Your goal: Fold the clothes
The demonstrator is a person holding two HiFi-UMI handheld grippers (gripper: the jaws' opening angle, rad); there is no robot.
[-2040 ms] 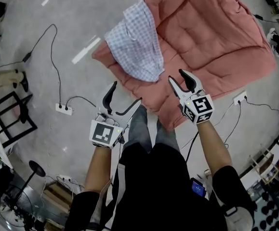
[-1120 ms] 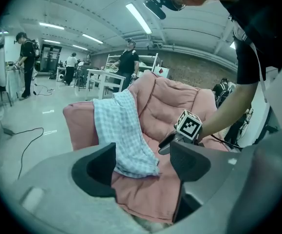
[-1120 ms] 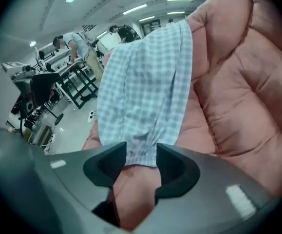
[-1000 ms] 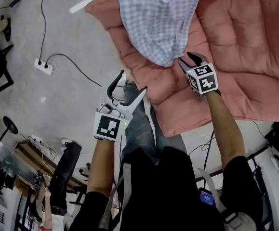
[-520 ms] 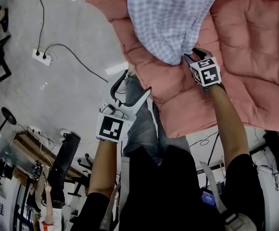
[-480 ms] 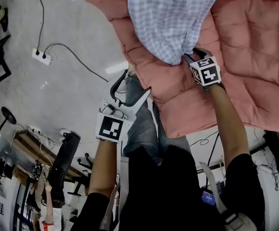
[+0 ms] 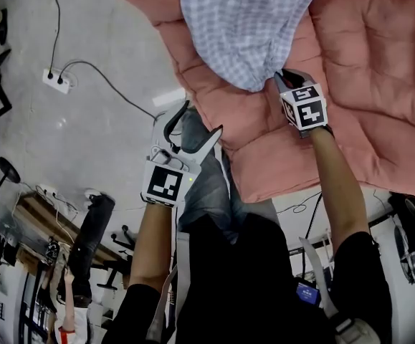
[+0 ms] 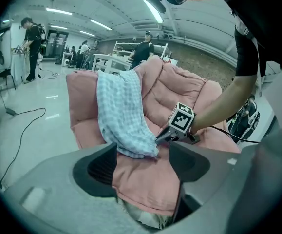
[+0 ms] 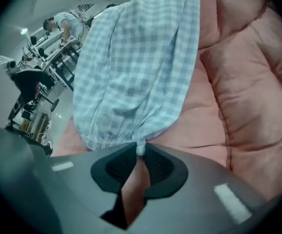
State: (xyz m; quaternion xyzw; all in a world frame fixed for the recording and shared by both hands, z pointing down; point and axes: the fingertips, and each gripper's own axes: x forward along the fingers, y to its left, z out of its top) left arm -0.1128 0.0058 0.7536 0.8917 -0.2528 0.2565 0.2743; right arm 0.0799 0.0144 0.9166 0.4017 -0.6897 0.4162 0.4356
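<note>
A light-blue checked garment [image 7: 239, 27] lies crumpled on a pink quilted mat [image 7: 365, 70] spread on the floor. My right gripper [image 7: 280, 76] is at the garment's near hem; its jaws have just been closing, and in the right gripper view the right gripper [image 9: 141, 152] is shut on a pinch of that hem, with the checked garment [image 9: 136, 72] spreading away above it. My left gripper [image 7: 201, 118] stands open over the mat's near left corner with nothing between its fingers. In the left gripper view the left gripper [image 8: 143, 165] frames the mat [image 8: 179, 91], the garment [image 8: 119, 111] and the right gripper [image 8: 162, 139].
A power strip [image 7: 53, 81] with a black cable lies on the grey floor left of the mat. The person's leg [image 7: 203, 185] is just behind the left gripper. Other people [image 8: 143, 45] and tables stand far behind the mat.
Both grippers have come down toward the mat. The right gripper's jaws have closed on the checked garment's hem. The left gripper stays open.
</note>
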